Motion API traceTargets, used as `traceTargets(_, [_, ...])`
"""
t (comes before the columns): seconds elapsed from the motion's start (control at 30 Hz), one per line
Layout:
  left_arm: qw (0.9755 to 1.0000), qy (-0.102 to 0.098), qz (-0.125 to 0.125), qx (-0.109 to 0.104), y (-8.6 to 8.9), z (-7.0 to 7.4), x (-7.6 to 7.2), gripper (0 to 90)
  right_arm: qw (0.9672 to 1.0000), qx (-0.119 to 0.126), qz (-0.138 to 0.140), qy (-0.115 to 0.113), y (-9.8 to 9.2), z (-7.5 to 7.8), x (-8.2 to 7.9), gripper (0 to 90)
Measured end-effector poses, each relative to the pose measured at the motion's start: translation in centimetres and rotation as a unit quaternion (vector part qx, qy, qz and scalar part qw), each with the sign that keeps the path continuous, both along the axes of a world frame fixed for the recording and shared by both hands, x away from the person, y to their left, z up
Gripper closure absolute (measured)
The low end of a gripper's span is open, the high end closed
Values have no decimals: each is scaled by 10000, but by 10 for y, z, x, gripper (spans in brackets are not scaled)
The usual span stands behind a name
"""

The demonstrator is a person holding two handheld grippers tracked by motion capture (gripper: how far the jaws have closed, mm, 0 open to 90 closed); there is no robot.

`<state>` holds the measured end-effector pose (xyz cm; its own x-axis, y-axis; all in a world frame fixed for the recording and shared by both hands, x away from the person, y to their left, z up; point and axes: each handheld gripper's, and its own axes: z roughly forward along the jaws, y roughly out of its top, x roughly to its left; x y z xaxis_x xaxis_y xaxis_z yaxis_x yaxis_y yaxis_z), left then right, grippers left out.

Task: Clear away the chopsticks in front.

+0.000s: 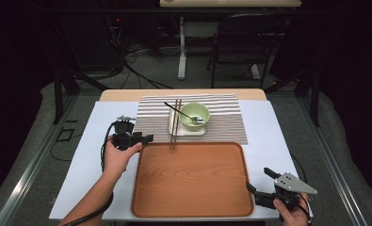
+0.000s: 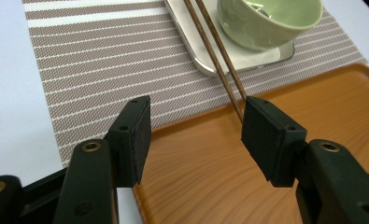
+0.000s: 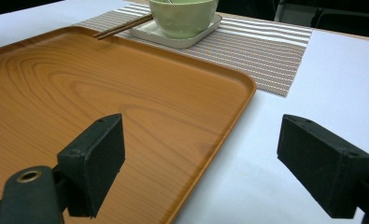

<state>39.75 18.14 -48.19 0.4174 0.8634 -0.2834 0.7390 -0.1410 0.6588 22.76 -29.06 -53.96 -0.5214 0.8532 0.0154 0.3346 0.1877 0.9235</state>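
A pair of brown chopsticks lies across a small white square plate, its near ends reaching the far rim of a wooden tray. On that plate stands a green bowl with a spoon in it. My left gripper hovers at the tray's far left corner, open, with nothing between its pads. In the left gripper view the chopsticks end just behind the right pad of the left gripper. My right gripper is open at the tray's near right corner; in its own view the right gripper straddles the tray's edge.
A brown-and-white striped placemat lies under the plate and bowl, on a white table cover. Beyond the table stand a dark chair and a desk leg, with cables on the floor.
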Motion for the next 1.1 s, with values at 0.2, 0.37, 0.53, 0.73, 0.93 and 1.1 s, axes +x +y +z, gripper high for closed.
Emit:
traceTargets(0.2, [9999, 59, 58, -102, -5, 4, 12, 430, 10000, 10, 0, 10, 0, 0, 0, 147])
traceTargets(0.37, [9998, 71, 64, -165, -10, 8, 22, 430, 10000, 25, -3, 10, 0, 0, 0, 147])
traceTargets(0.53, [9997, 93, 56, -221, -14, 9, 33, 431, 10000, 22, -7, 14, 0, 0, 0, 147])
traceTargets(0.73, [9994, 149, 125, -288, -18, 8, 45, 450, 10000, 32, -23, 39, 0, 0, 0, 147])
traceTargets(0.93, [9994, 167, 164, -261, -23, 7, 58, 458, 10000, 41, -26, 35, -1, 0, 0, 147])
traceTargets(1.1, [9993, 212, 230, -206, -27, 4, 67, 474, 10000, 50, -19, 38, -2, 0, 0, 147])
